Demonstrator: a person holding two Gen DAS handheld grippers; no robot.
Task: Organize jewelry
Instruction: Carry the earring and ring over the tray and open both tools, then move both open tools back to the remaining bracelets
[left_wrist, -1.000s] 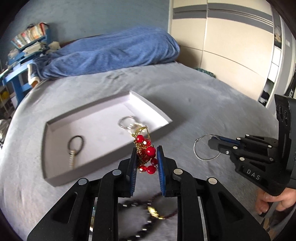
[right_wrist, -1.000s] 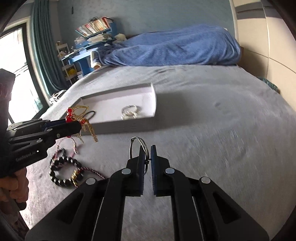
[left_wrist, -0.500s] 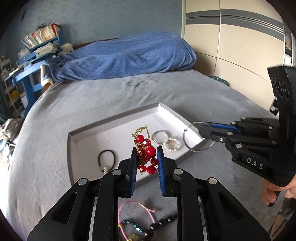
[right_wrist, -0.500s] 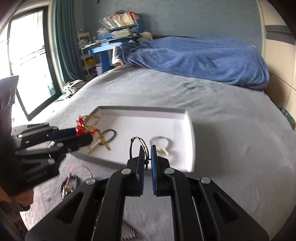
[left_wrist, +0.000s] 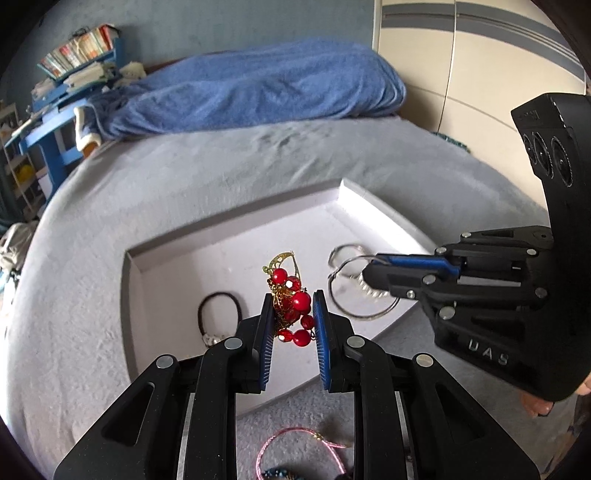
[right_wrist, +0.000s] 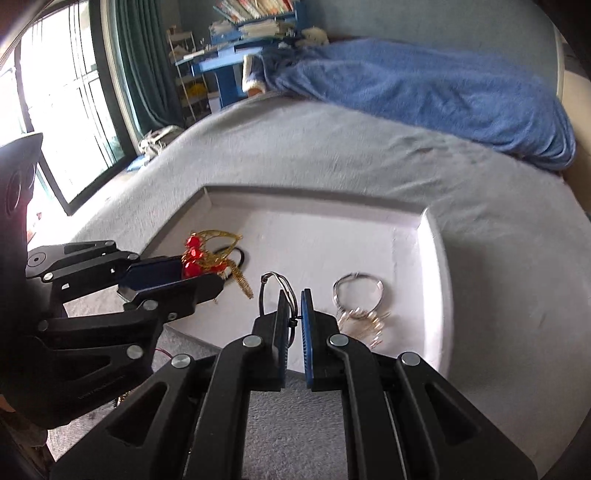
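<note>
A shallow white tray (left_wrist: 177, 280) (right_wrist: 317, 206) lies on the grey bed. In it rest a black hair tie (left_wrist: 219, 312) and a silver hoop with pearl dangles (right_wrist: 358, 299) (left_wrist: 345, 253). My left gripper (left_wrist: 293, 319) (right_wrist: 195, 275) is shut on a red bead and gold earring (left_wrist: 290, 299) (right_wrist: 207, 254), held above the tray's near part. My right gripper (right_wrist: 293, 308) (left_wrist: 373, 275) is shut on a thin silver hoop earring (right_wrist: 277, 286) (left_wrist: 360, 291), hanging over the tray's near edge, close beside the left one.
A pink cord bracelet (left_wrist: 295, 448) and dark beads lie on the bedcover in front of the tray. A blue blanket (left_wrist: 258, 96) is heaped at the far end of the bed. Blue shelves (right_wrist: 243, 48) and a window (right_wrist: 55, 110) stand to the left, a wardrobe (left_wrist: 480, 74) to the right.
Both grippers have carried their earrings from over the bedcover to above the tray. The right gripper has closed in beside the left. Each grip is unchanged.
</note>
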